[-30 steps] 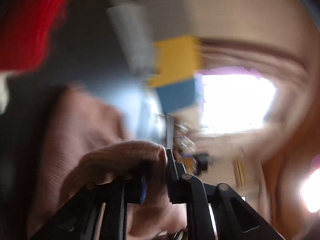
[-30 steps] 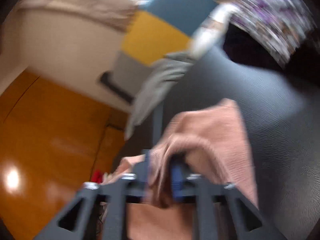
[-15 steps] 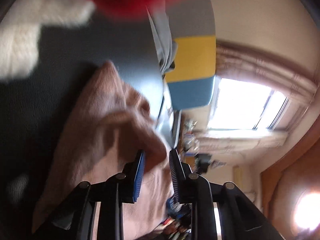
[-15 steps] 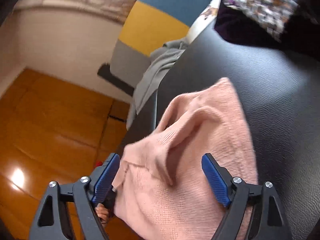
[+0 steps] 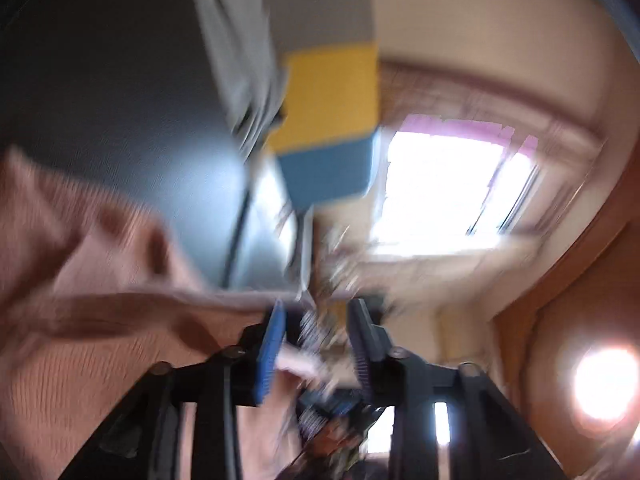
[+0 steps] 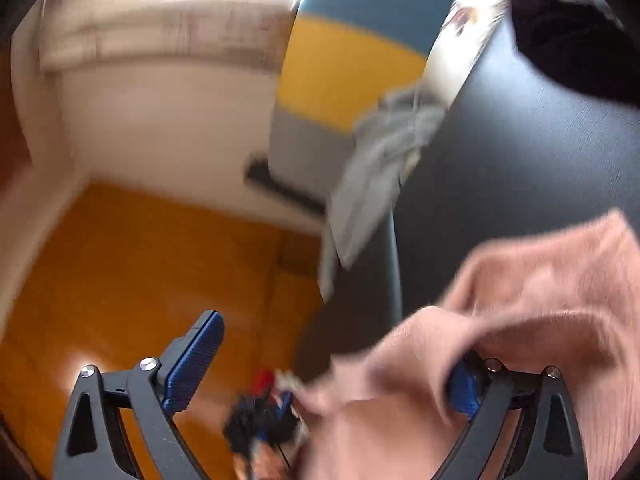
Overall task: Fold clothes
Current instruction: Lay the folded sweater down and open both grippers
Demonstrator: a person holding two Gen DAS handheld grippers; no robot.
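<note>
Jaws of both grippers, left [image 5: 316,344] and right [image 6: 332,364], have just been opening, apparently gripping nothing; pink knit garment [image 6: 540,320] lies on the black tabletop [image 6: 540,152], above an orange wooden floor [image 6: 140,260].

Each camera sits just behind its claw, looking level along the fingers, close over the dark tabletop [image 5: 104,92] — both frames tilted and blurred. Both views share the pink sweater [image 6: 560,280], the grey cloth [image 5: 244,60] and the blue-and-yellow chair [image 6: 352,60] beyond the tabletop's edge.
</note>
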